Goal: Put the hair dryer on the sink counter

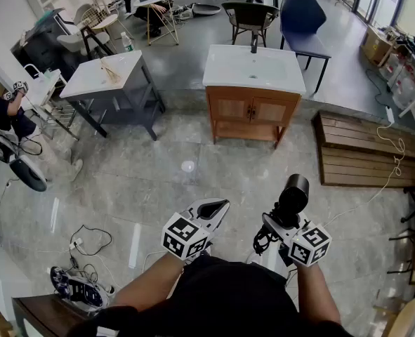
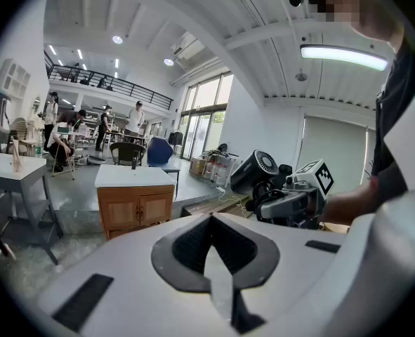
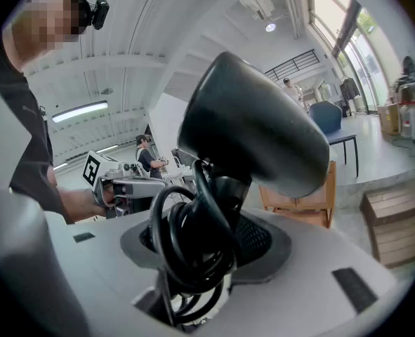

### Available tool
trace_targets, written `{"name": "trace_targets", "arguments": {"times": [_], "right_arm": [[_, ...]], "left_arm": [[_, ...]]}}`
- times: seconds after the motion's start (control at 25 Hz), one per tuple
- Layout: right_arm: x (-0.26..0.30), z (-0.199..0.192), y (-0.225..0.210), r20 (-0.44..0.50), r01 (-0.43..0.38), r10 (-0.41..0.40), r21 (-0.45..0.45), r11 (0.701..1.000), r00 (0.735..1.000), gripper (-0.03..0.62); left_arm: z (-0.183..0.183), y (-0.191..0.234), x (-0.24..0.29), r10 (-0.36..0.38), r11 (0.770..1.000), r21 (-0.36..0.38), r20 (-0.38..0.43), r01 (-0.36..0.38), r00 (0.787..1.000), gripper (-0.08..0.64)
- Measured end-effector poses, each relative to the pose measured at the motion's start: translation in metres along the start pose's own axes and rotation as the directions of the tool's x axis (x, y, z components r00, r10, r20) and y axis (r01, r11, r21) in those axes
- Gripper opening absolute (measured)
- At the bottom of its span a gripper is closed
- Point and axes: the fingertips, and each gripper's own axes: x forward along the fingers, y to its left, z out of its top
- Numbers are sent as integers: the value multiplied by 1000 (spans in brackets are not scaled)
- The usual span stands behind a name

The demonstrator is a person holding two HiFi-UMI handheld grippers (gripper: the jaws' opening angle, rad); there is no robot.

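Note:
A black hair dryer (image 1: 293,192) with its cord coiled round the handle stands upright in my right gripper (image 1: 277,223), whose jaws are shut on the handle. In the right gripper view the hair dryer (image 3: 253,125) fills the middle and hides the fingertips. My left gripper (image 1: 218,208) is held beside it at the left, shut with nothing between its jaws. From the left gripper view (image 2: 211,248) the dryer (image 2: 253,170) shows to the right. The sink counter (image 1: 228,72), a white top on a wooden cabinet, stands across the tiled floor ahead, also the sink counter (image 2: 133,177).
A white-topped grey table (image 1: 105,76) stands left of the counter. Wooden pallets (image 1: 365,149) lie to its right, with a white cord running over them. Chairs (image 1: 249,12) stand behind it. Cables and a power strip (image 1: 81,244) lie on the floor at my left. People sit farther back.

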Motion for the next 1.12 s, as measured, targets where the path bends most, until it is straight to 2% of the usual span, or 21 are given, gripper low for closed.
{"name": "trace_targets", "arguments": {"times": [0.4,0.68,0.8,0.96,1.12], "right_arm": [[3,2,-4,8,28,-28,9,1000,1000,210],[11,9,1,49,1,-5,72,997,999,210],[19,16,9,68,4,-7,45,999,998,210],[35,19,18,45,29,-29,-18,999,999,209],[51,22,27,46,52,-52,-14,999,998,209]], "left_arm": [[0,6,-3,-2,1000,4,6,2,1000,0],[1,16,-4,-15,1000,-1,4,15,1000,0],[1,24,-8,-25,1000,2,4,25,1000,0],[3,41,-16,-36,999,8,3,36,999,0],[5,58,-25,-56,998,16,1,56,998,0]]}}
